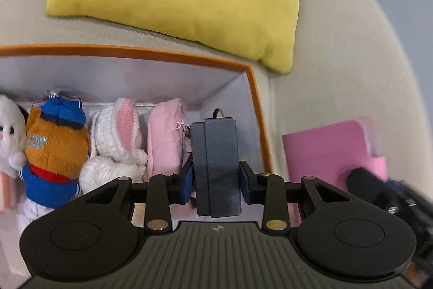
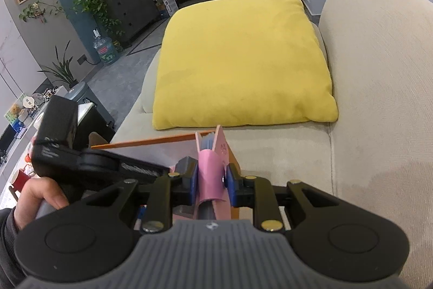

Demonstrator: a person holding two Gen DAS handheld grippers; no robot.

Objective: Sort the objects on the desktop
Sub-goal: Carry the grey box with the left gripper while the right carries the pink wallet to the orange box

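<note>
The landmark is the orange-rimmed storage box (image 1: 254, 88) with pale inner walls, standing on the beige sofa (image 1: 338, 50).

The left gripper (image 1: 216, 182) is held above the right end of the box. Its blue pads are clamped on the two sides of a dark grey rectangular case (image 1: 220, 164), which stands upright between them; the jaws stand partly apart, as wide as the case. A short black loop or cord shows at the top of the case. No writing can be made out on it.

Inside the box, from the case toward the left, stand a pink fabric pouch (image 1: 165, 140), a white crocheted rabbit (image 1: 116, 145) with pink ear linings, an orange-brown plush bear (image 1: 54, 153) in a blue cap and blue shirt, and a white plush toy (image 1: 9, 137) at the left edge. The bear's chest carries light blue lettering; it appears to include the word "PARK", but blur prevents a full reading.

The right gripper (image 2: 211, 184) is just outside the box's right wall. Its jaws are set narrowly and are closed on a pink notebook (image 2: 209, 175) held edge-on, with a pink strap across its grey page edges. The cover carries small marks that are too small to read. In the left wrist view the same notebook (image 1: 327, 148) lies to the right of the box.

A yellow cushion (image 2: 243, 58) rests on the sofa behind the box. The person's left hand (image 2: 40, 199) grips the left tool's handle.
</note>
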